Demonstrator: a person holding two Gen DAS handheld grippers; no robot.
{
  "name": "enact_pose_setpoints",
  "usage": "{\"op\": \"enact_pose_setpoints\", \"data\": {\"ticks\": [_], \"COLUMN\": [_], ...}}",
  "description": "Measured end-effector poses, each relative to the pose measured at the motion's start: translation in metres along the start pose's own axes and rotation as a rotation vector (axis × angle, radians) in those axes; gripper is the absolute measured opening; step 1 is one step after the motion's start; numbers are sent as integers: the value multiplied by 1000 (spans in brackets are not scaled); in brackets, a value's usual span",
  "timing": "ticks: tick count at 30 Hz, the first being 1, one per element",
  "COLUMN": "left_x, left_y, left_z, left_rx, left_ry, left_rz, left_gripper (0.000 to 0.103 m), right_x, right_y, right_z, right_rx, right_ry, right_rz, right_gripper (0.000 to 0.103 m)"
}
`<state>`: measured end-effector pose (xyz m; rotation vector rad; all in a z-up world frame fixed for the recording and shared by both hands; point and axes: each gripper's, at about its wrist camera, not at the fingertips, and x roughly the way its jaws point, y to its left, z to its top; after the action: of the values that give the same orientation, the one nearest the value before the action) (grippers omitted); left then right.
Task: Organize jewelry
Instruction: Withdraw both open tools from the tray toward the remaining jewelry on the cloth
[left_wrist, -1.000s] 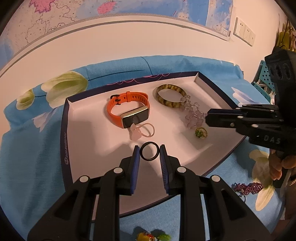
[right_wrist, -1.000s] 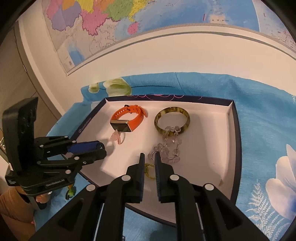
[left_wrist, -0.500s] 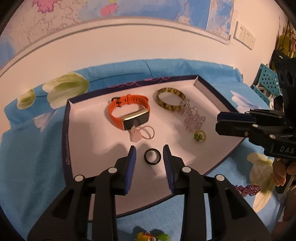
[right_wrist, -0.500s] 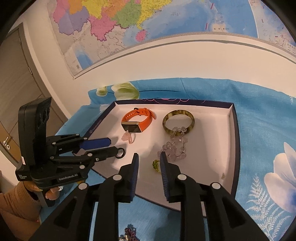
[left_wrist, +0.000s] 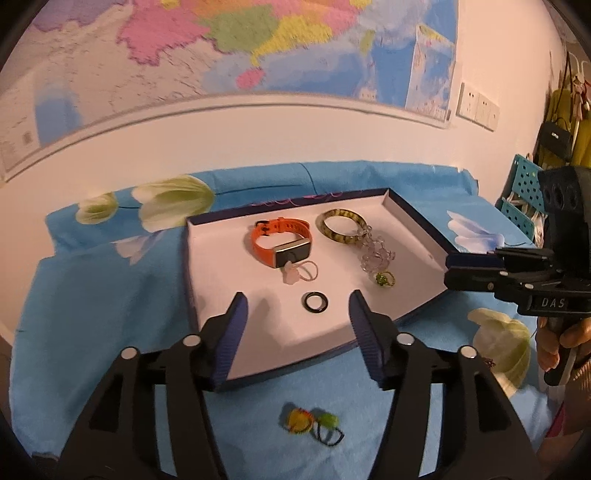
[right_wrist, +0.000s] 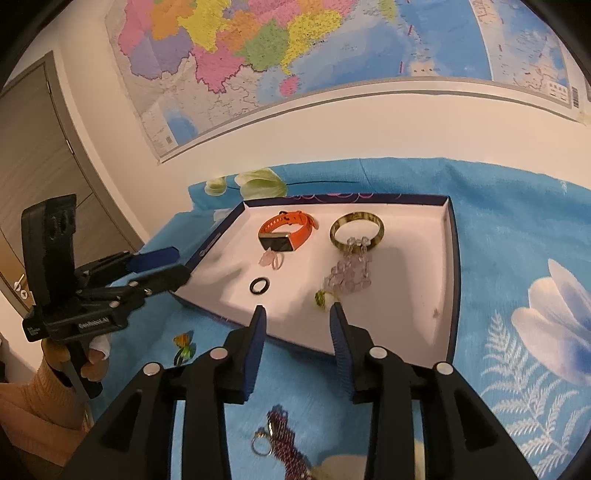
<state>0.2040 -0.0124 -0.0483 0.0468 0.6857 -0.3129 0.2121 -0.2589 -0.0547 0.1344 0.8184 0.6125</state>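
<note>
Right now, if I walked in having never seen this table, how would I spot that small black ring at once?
Find the shallow white tray with a dark blue rim on the blue flowered cloth. Near its front edge, below the orange watch, the black ring lies flat and alone on bare white. It is the only plain dark band; the ring beside it is green and gold.

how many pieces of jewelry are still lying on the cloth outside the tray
2 visible: a yellow-green beaded piece on the cloth before the tray's near edge, and a purple beaded piece at the right view's bottom; others may be hidden.
</note>
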Motion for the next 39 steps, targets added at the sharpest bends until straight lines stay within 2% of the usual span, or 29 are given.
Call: {"op": "enact_pose_setpoints", "data": {"ticks": [8,18,33,39], "left_x": [-22,-31,-37,-34], "left_y": [8,7,1,-2], "left_z": [-18,-38,-69,-81], "left_rx": [-30,-34,-23,-23], "left_ry": [-20,-7,39,68], "left_rz": [6,-5,-29,-32], "left_gripper": [64,64,64,64], "right_x": [-11,-25,-22,-19], "right_y": [-6,-9,15,17], "right_z": [-19,-39,-77,-84], "right_rx": [26,46,-46,-57], "right_ry": [4,17,115,129], "right_rz": [-21,-23,-61,-63], "right_gripper": [35,35,35,35]}}
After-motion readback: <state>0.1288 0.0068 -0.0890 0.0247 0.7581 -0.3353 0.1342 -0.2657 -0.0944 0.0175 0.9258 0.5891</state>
